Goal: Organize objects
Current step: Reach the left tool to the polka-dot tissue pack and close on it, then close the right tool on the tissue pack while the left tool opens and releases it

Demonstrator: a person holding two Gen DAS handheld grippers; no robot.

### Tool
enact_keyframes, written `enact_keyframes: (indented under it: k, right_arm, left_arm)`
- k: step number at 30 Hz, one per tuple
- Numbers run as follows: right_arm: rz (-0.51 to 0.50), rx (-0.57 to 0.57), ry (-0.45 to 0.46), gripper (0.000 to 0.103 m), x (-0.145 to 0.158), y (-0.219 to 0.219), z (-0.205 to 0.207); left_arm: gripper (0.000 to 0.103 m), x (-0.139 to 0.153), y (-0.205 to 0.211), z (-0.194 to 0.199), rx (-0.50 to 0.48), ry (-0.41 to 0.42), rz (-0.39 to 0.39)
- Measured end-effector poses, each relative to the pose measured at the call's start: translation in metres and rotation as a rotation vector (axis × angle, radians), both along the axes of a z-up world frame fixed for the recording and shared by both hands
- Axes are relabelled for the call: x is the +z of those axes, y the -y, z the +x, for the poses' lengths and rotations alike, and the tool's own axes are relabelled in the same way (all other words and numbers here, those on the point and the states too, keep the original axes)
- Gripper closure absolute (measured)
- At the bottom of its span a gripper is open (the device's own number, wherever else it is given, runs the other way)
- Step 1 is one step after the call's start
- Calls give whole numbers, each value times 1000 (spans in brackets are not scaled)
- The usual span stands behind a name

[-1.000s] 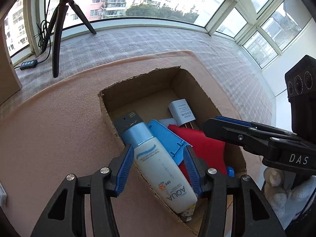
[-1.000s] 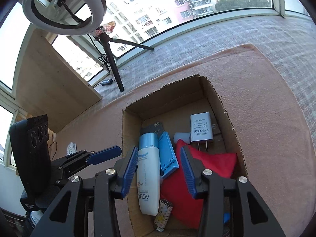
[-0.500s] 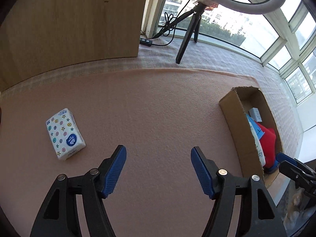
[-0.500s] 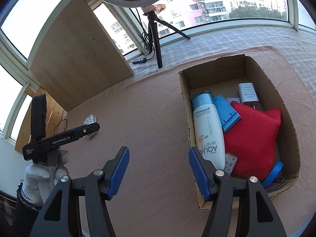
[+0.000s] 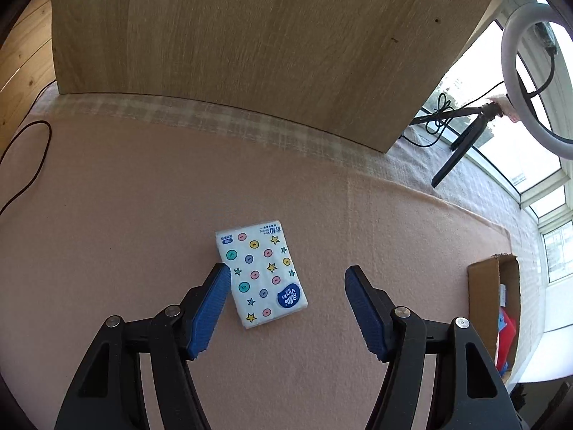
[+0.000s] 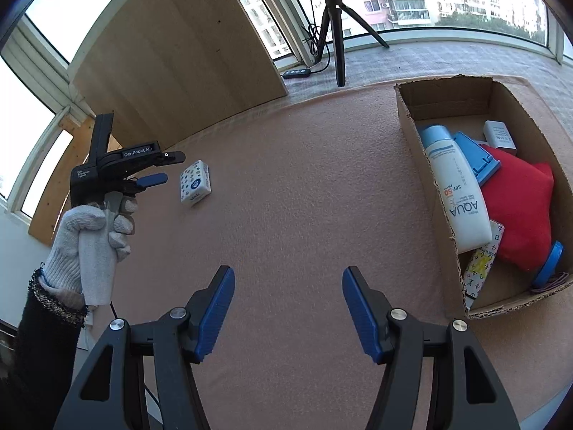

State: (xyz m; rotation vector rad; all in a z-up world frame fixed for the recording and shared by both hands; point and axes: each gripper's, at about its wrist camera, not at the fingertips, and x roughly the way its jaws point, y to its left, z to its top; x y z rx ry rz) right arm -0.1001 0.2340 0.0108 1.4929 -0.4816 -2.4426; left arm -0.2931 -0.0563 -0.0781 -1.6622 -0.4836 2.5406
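Hovering wide apart, left gripper [image 5: 286, 279] fingers [image 5: 211, 308] flank tissue pack [image 5: 261, 272].

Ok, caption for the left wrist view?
Open left gripper poised over a star-patterned tissue pack on the pink mat.

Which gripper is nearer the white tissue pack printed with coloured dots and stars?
Left. The left gripper hovers open right at the tissue pack. The right gripper is open over bare mat, well away from it.
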Motion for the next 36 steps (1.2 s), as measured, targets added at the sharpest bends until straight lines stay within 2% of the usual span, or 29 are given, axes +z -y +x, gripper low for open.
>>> enact_keyframes:
  k: [4, 13, 18, 19, 21, 30, 36]
  right_arm:
    - [3, -1, 13, 44, -3, 6, 4]
    - [0, -19, 35, 44, -5, 8, 8]
    - [1, -24, 52, 44, -10, 6, 4]
    - [1, -24, 54, 44, -10, 6, 4]
    - [1, -22, 55, 44, -10, 6, 4]
    - [-8, 1, 55, 44, -11, 10, -1]
    - [-17, 18, 48, 44, -15, 14, -3]
  left_arm:
    - [41, -8, 5, -15, 18, 0, -16]
    - [41, -34, 15, -39, 81, 30, -13]
    - [41, -45, 14, -47, 73, 49, -1]
    - [42, -47, 14, -47, 69, 53, 5]
    - [50, -52, 11, -46, 66, 64, 12]
    - [52, -58, -10, -17, 35, 43, 36]
    - [52, -61, -39, 26, -11, 44, 66]
